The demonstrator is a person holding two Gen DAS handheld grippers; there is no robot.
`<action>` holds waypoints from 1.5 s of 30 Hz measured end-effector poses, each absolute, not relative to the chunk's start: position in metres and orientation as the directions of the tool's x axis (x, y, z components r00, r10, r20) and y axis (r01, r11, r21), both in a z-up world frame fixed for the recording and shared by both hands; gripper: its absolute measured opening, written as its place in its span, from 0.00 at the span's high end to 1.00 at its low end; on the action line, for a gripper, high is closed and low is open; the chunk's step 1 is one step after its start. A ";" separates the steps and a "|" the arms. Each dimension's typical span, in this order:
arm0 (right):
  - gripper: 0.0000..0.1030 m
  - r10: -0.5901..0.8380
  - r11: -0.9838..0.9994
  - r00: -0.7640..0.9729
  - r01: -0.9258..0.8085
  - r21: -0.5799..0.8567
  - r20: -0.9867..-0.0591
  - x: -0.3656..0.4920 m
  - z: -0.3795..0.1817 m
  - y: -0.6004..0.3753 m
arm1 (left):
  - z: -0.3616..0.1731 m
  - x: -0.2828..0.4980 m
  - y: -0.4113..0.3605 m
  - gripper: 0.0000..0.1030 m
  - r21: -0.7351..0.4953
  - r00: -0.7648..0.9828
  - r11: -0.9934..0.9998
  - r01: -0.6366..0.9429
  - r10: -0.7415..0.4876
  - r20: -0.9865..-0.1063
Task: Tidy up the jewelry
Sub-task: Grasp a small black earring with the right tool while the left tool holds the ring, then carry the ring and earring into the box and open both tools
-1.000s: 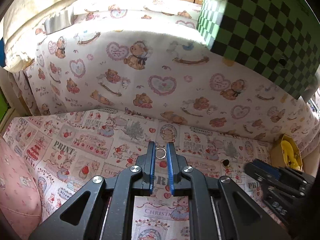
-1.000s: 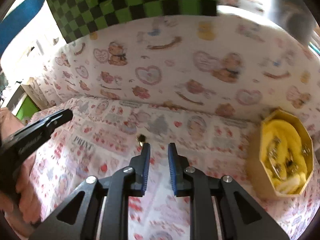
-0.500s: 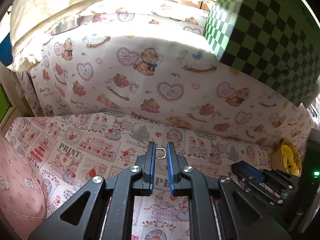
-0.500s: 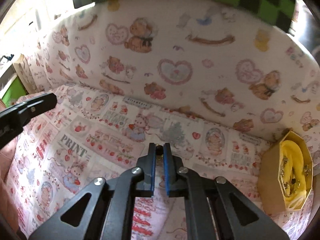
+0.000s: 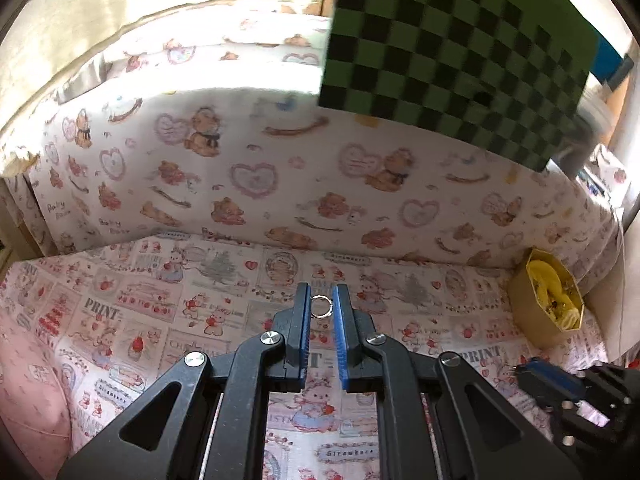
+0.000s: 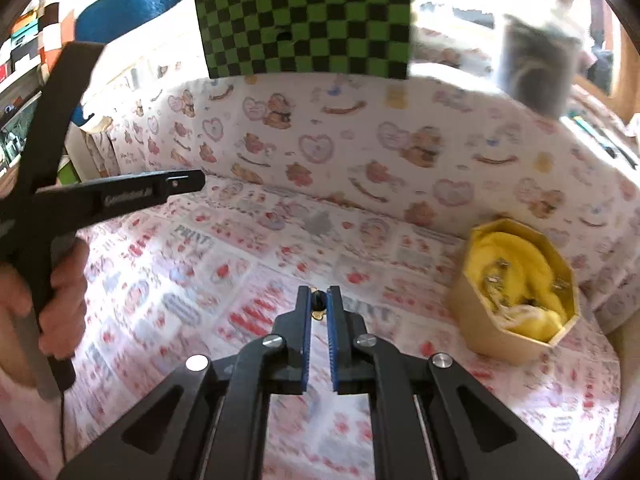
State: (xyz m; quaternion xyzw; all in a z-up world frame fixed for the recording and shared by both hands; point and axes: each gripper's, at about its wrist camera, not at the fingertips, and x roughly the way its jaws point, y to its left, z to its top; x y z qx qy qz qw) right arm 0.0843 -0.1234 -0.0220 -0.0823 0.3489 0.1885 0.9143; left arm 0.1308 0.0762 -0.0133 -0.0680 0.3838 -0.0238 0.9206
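Observation:
In the left wrist view my left gripper (image 5: pixel 321 303) is shut on a small silver ring (image 5: pixel 321 306), held above the printed cloth. In the right wrist view my right gripper (image 6: pixel 319 300) is shut on a small dark and gold earring (image 6: pixel 318 303), lifted off the cloth. A gold octagonal jewelry box (image 6: pixel 516 282) with yellow lining and several small pieces inside stands to the right of it. The box also shows at the far right in the left wrist view (image 5: pixel 546 300). The left gripper appears at the left of the right wrist view (image 6: pixel 120 194).
A printed cloth (image 5: pixel 160 304) covers the surface, with a teddy-bear patterned wall (image 5: pixel 280 176) behind. A green checkered board (image 6: pixel 304 16) stands above the wall. A pink cushion (image 5: pixel 28 392) lies at the left. The right gripper's body (image 5: pixel 580 400) shows low right.
My right gripper closed on the earring and lifted it, swinging right toward the box. My left gripper keeps its hold on the ring and has shifted a little.

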 end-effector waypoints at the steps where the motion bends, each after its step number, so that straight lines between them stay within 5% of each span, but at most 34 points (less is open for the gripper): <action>1: 0.94 0.287 0.917 0.695 -0.399 -0.022 -0.659 0.084 -0.020 -0.125 | -0.013 0.130 0.072 0.90 -0.123 0.711 0.992 -0.004 -0.084 -0.699; 9: 0.94 0.338 0.934 0.741 -0.339 0.111 -0.581 0.088 -0.016 -0.176 | -0.020 0.127 0.043 0.90 -0.055 0.730 0.998 0.028 -0.058 -0.681; 20: 0.94 0.258 0.960 0.828 -0.276 0.039 -0.498 0.089 -0.002 -0.212 | -0.016 0.110 0.015 0.90 -0.016 0.772 0.999 0.044 -0.044 -0.634; 28: 0.93 0.411 0.900 0.791 -0.272 0.341 -0.453 0.106 0.010 -0.284 | 0.014 0.104 -0.039 0.90 -0.004 0.761 0.990 0.143 -0.112 -0.639; 33: 0.93 0.497 0.811 0.733 -0.202 0.549 -0.464 0.131 -0.008 -0.324 | 0.015 0.121 -0.083 0.90 0.011 0.736 0.983 0.182 -0.129 -0.664; 45: 0.93 0.428 0.854 0.683 -0.092 0.512 -0.592 0.145 -0.026 -0.329 | 0.006 0.147 -0.146 0.90 -0.076 0.628 0.945 0.318 -0.270 -0.730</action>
